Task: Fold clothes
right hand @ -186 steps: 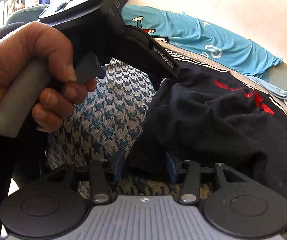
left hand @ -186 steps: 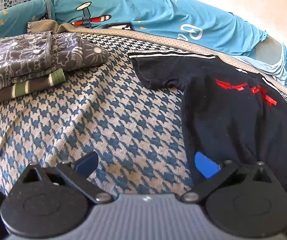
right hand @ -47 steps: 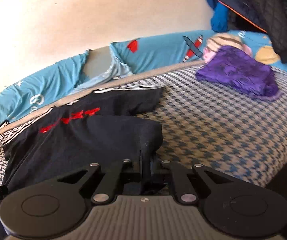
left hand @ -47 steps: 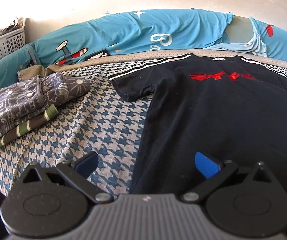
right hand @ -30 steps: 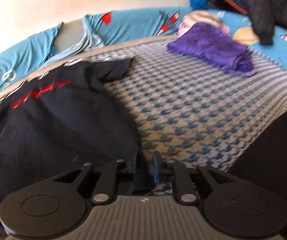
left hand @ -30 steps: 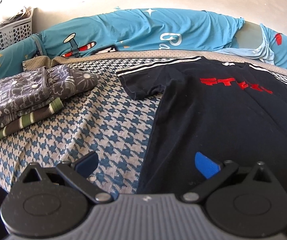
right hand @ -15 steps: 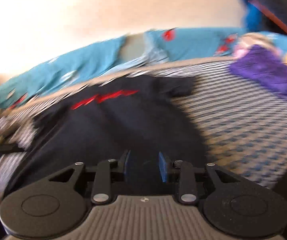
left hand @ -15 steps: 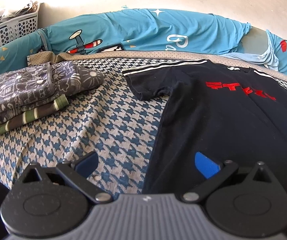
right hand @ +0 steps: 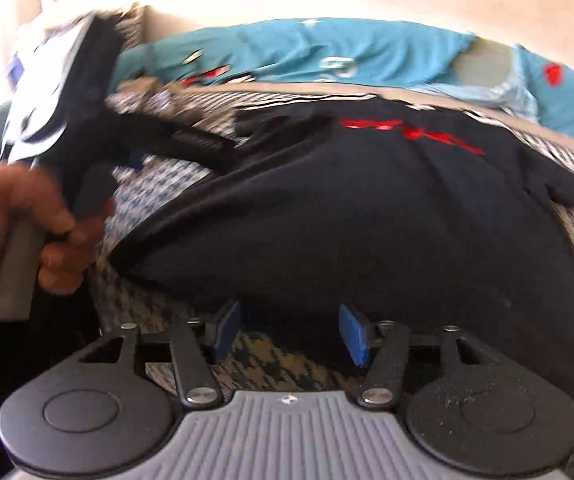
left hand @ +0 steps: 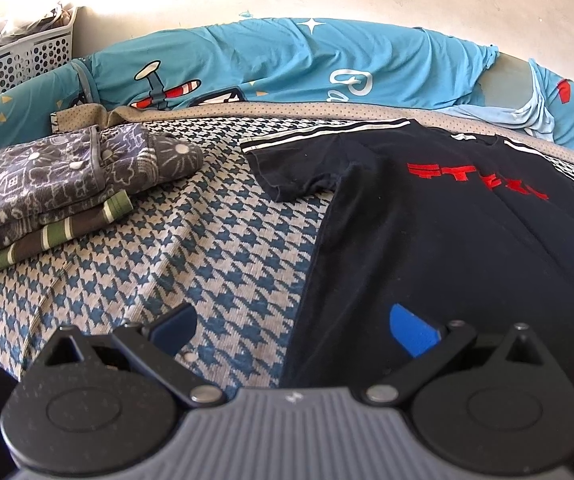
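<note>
A black T-shirt [left hand: 447, 240] with a red print lies spread flat, front up, on the houndstooth bed cover [left hand: 207, 248]. My left gripper [left hand: 293, 328] is open above the shirt's lower left corner, one finger over the cover and the other over the black cloth. In the blurred right wrist view the shirt [right hand: 367, 220] fills the middle. My right gripper [right hand: 290, 334] sits at its near hem with the jaws opening; cloth lies between the blue pads, which do not press on it. A person's hand [right hand: 27, 232] holds the left gripper's handle at the left.
A folded stack of grey patterned and green striped clothes [left hand: 67, 184] sits on the cover to the left. A white laundry basket [left hand: 19, 64] stands at the far left corner. A blue cartoon-print bedsheet [left hand: 287, 64] runs along the wall behind the shirt.
My right gripper swung left along the shirt's near hem, rolled, and its jaws spread off the cloth they pinched. The left view stayed almost still.
</note>
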Motion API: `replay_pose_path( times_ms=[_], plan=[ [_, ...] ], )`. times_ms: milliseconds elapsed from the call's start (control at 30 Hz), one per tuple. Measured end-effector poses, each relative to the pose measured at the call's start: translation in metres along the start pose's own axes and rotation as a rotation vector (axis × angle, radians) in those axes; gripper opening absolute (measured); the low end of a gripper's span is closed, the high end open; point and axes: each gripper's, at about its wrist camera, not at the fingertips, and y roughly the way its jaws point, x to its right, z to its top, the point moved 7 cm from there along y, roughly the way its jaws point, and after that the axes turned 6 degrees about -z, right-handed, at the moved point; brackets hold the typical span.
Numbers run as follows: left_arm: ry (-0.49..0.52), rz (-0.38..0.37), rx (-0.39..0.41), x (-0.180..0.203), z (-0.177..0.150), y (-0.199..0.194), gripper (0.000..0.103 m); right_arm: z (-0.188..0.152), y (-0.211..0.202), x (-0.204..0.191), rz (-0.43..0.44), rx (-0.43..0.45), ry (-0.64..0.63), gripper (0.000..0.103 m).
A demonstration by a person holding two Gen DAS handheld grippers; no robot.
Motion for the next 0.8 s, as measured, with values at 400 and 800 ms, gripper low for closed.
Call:
replay_pose_path(
  times_ms=[400, 800],
  plan=[
    [-0.019, -0.001, -0.012, -0.003, 0.0, 0.002, 0.103, -0.006, 0.031, -0.034, -0.084, -0.01, -0.3, 0.062],
    [-0.027, 0.011, -0.006, -0.006, 0.002, 0.0, 0.103, 0.012, 0.033, -0.021, -0.071, 0.035, -0.159, 0.007]
  ],
)
